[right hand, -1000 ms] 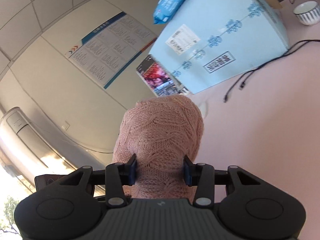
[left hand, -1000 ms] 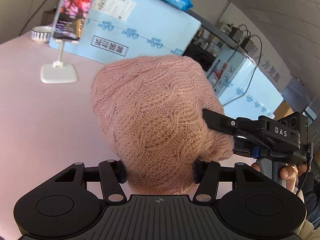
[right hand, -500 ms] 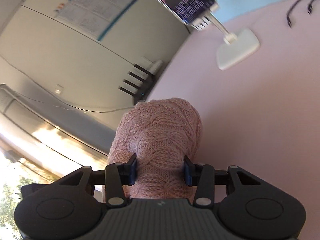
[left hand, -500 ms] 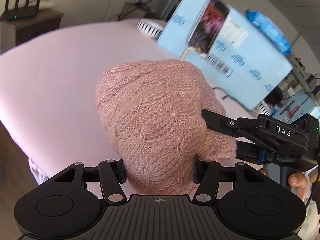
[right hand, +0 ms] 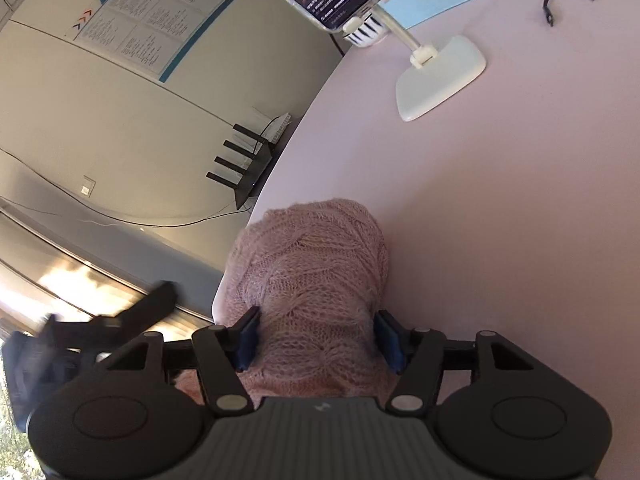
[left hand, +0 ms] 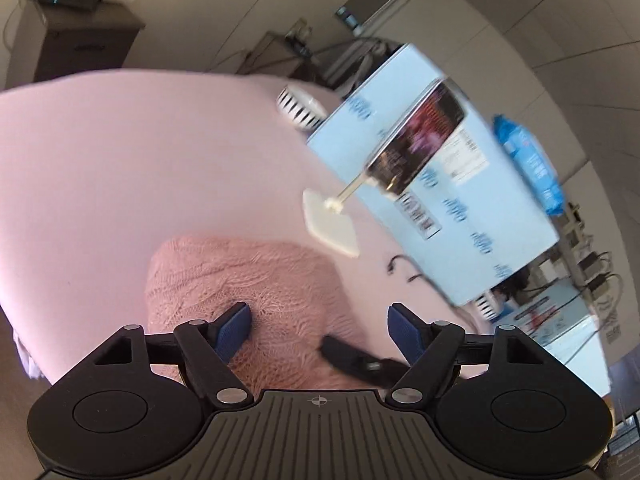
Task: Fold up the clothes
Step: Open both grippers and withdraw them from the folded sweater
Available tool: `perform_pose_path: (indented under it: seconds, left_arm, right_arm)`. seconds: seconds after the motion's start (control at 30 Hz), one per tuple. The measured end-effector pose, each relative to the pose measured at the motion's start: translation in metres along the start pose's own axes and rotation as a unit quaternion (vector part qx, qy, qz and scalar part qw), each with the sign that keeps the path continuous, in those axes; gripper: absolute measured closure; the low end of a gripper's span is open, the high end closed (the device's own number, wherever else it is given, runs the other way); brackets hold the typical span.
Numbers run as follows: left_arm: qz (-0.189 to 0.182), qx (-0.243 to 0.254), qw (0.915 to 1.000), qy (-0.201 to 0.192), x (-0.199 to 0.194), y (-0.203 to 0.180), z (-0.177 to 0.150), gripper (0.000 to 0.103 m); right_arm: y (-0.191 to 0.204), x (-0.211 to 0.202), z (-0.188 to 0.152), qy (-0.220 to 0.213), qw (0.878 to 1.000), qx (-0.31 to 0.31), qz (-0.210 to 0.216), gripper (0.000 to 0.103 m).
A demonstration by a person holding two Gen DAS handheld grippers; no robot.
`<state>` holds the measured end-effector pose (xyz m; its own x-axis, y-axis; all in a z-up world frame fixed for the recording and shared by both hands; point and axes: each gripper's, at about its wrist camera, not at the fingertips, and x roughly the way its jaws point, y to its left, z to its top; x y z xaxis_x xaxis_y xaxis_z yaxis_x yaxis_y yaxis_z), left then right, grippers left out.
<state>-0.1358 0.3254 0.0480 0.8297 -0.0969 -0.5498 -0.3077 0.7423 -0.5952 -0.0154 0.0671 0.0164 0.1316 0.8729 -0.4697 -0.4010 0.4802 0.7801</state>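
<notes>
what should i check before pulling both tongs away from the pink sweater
1. Left tongs let go: ok, jaws just opened, right pad clear of the knit.
2. Right tongs let go: cannot tell, jaws just opened, but the pink sweater fills the gap.
3. Sweater lying on the pink table: ok.
4. Sweater away from the table edge: not ok, it lies at the rim.
5. Phone stand apart from the sweater: ok.
</notes>
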Motion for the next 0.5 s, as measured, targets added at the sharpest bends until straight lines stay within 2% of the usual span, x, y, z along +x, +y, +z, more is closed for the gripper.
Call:
perform_pose_path:
  seconds: [0.1,0.2,0.27,0.33,0.43,0.5]
  left_arm:
    - [0.017,0.017,0.9996,-0.011,-0.006,-0.011,-0.001,0.026]
    - [0.006,0.012,0.9995,-0.030,-0.031,-0.028,0.007,0.026]
    - [-0.012,0.052,0.9968,-0.059,-0.045,-0.053,0.009,0.025]
    - [-0.030,0.105,0.9917,-0.068,-0.047,-0.086,0.007,0.021]
    - [-0.066,0.175,0.9819,-0.032,-0.012,-0.147,-0.008,0.018]
    - [-0.079,0.220,0.9724,-0.001,0.018,-0.185,-0.023,0.018]
  right_arm:
    - [0.008,-0.059,0.003,-0.070,0.995,-0.059,-0.051,0.029]
    - [0.013,-0.115,0.005,-0.139,0.977,-0.116,-0.115,0.022]
    - [0.010,-0.160,0.002,-0.186,0.959,-0.138,-0.165,0.017]
    - [-0.008,-0.190,0.002,-0.200,0.951,-0.126,-0.199,0.015]
    - [-0.037,-0.229,0.000,-0.220,0.937,-0.099,-0.252,0.013]
    - [-0.059,-0.249,-0.004,-0.234,0.926,-0.069,-0.288,0.013]
